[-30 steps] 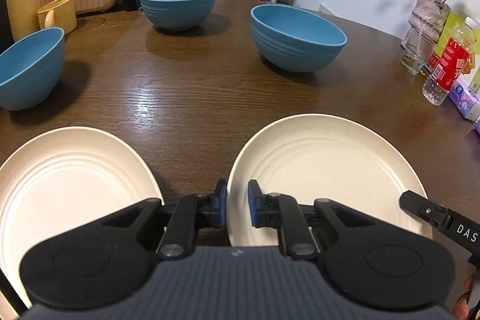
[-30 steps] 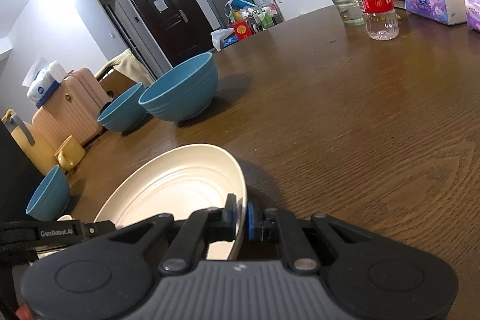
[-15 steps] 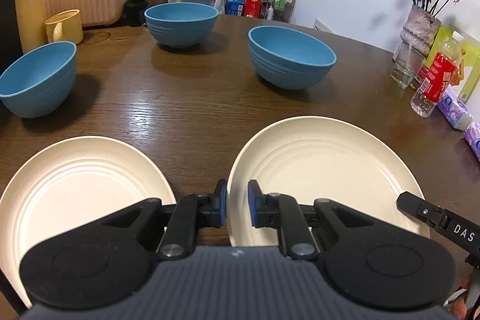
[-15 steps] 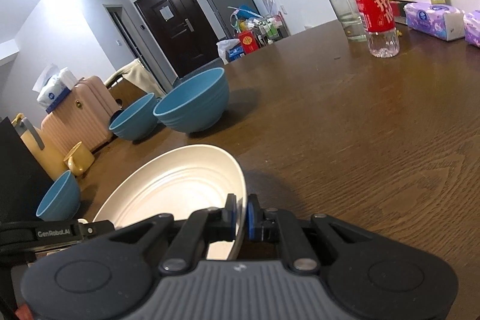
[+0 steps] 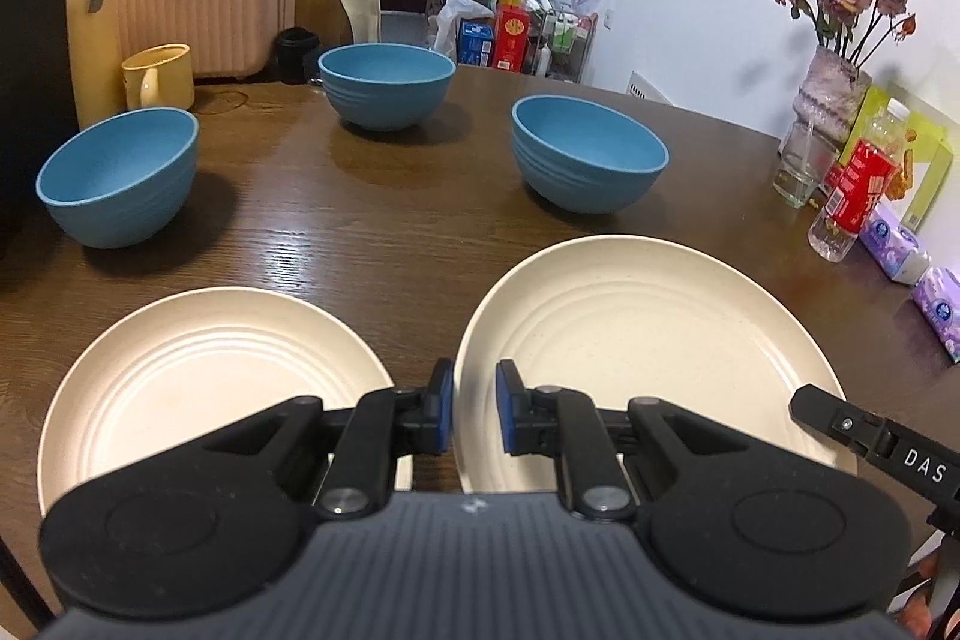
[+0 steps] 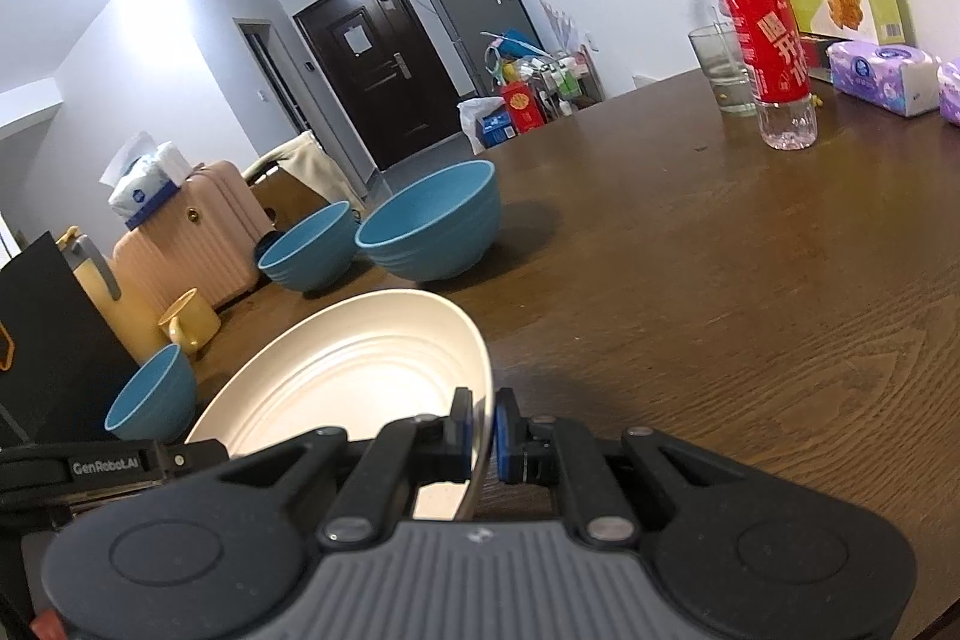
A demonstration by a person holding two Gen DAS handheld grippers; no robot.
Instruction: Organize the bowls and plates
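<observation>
A cream plate [image 5: 648, 352] is held off the table by both grippers. My left gripper [image 5: 474, 415] is shut on its near-left rim. My right gripper [image 6: 482, 433] is shut on its right rim, and the plate [image 6: 354, 376] tilts up in the right wrist view. A second cream plate [image 5: 204, 388] lies flat on the table at the left. Three blue bowls stand upright beyond: left [image 5: 120, 175], middle back [image 5: 387, 82] and right [image 5: 588, 151].
A yellow mug [image 5: 159, 76] and a tall yellow jug [image 5: 90, 10] stand at the back left. A vase of dried roses [image 5: 831, 94], a glass [image 5: 801, 169], a red-label bottle [image 5: 852, 190] and tissue packs [image 5: 900, 244] line the right edge.
Both grippers have risen with the right plate, which now sits higher above the table. The bowls and the left plate have not moved.
</observation>
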